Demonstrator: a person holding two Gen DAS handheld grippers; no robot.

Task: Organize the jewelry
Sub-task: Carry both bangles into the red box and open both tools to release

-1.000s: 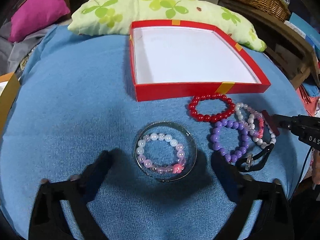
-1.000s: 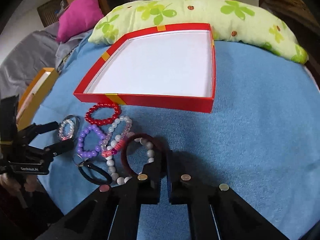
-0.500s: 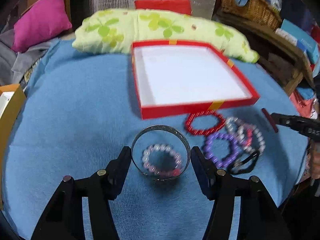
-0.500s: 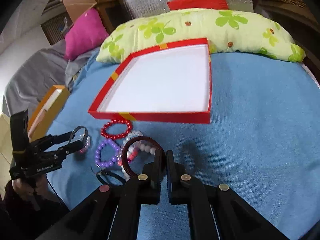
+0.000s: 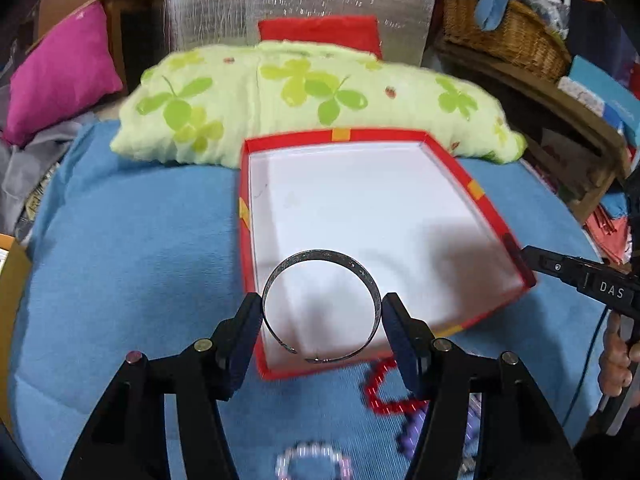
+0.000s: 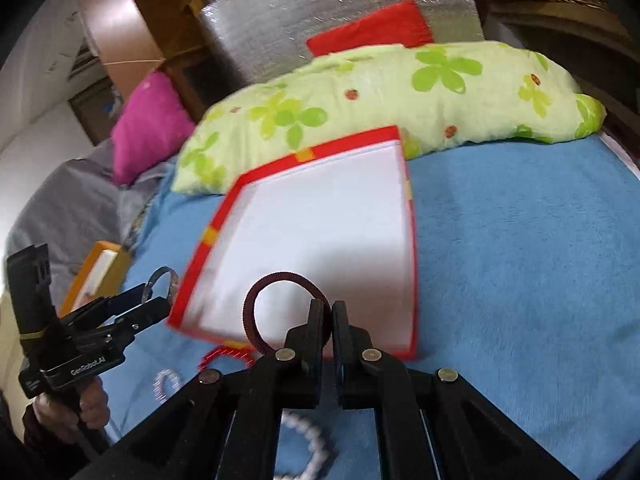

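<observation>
My left gripper (image 5: pixel 322 312) is shut on a silver metal bangle (image 5: pixel 320 258), held across its width above the near edge of the red box (image 5: pixel 472 188) with a white inside. My right gripper (image 6: pixel 331 312) is shut on the rim of a dark red bangle (image 6: pixel 256 296), lifted over the same red box (image 6: pixel 208 236). The left gripper with the silver bangle (image 6: pixel 162 280) shows at the left of the right wrist view. On the blue cloth below lie a red bead bracelet (image 5: pixel 380 388), a purple one (image 5: pixel 412 428) and a pink-white one (image 5: pixel 312 460).
A green-patterned pillow (image 5: pixel 304 96) lies behind the box. A pink cushion (image 5: pixel 60 72) sits at far left, an orange box (image 6: pixel 96 272) at the cloth's left edge, a wicker basket (image 5: pixel 504 36) at back right. A white bead bracelet (image 6: pixel 312 440) lies under my right gripper.
The left gripper closed on the silver bangle and lifted it off the pink-white bracelet toward the box. The right gripper rose with the dark red bangle over the box.
</observation>
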